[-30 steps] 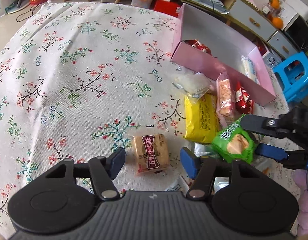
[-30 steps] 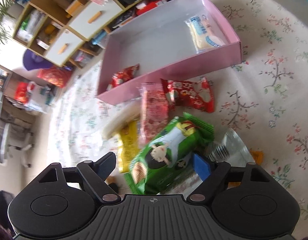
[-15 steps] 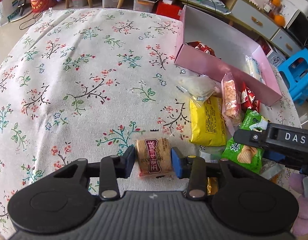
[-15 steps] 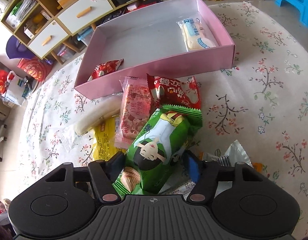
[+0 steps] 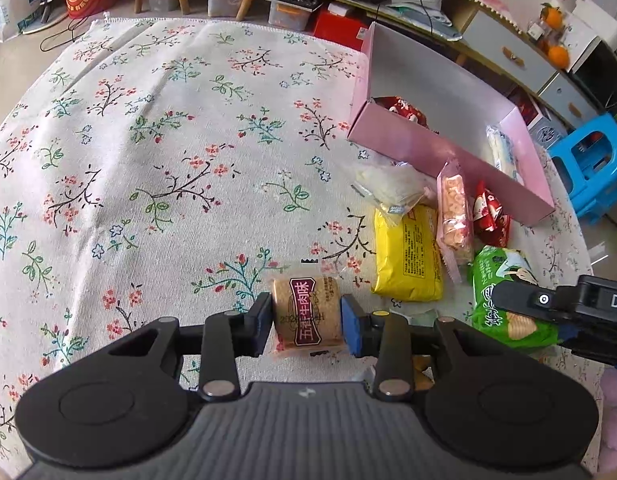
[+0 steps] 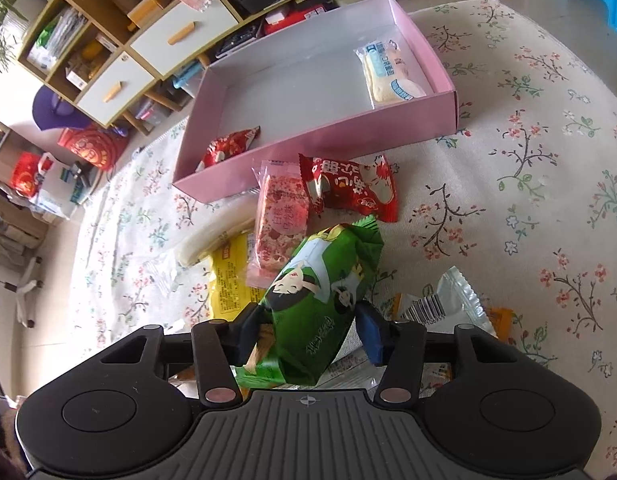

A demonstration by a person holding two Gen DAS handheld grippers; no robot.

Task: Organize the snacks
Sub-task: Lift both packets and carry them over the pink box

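My left gripper [image 5: 307, 326] is shut on a tan biscuit packet [image 5: 307, 314] with a maroon label, low over the floral cloth. My right gripper [image 6: 311, 330] is shut on a green chip bag [image 6: 318, 296]; the bag also shows in the left wrist view [image 5: 504, 300] beside that gripper's arm [image 5: 568, 304]. The open pink box [image 6: 320, 136] lies ahead and holds a red packet [image 6: 228, 148] and a white-blue packet [image 6: 390, 76]. In front of the box lie a pink packet [image 6: 282, 216], a red packet [image 6: 350, 188], a yellow packet [image 5: 408, 256] and a clear bag [image 5: 392, 184].
Silver and orange wrappers [image 6: 448, 304] lie under and right of my right gripper. The floral cloth [image 5: 148, 160] stretches wide to the left. A blue stool [image 5: 592, 164] stands past the box, and shelves and drawers [image 6: 128, 52] line the far side.
Both grippers have closed: the left around the tan biscuit packet, the right around the green chip bag. Both views have pulled back slightly from the pile.
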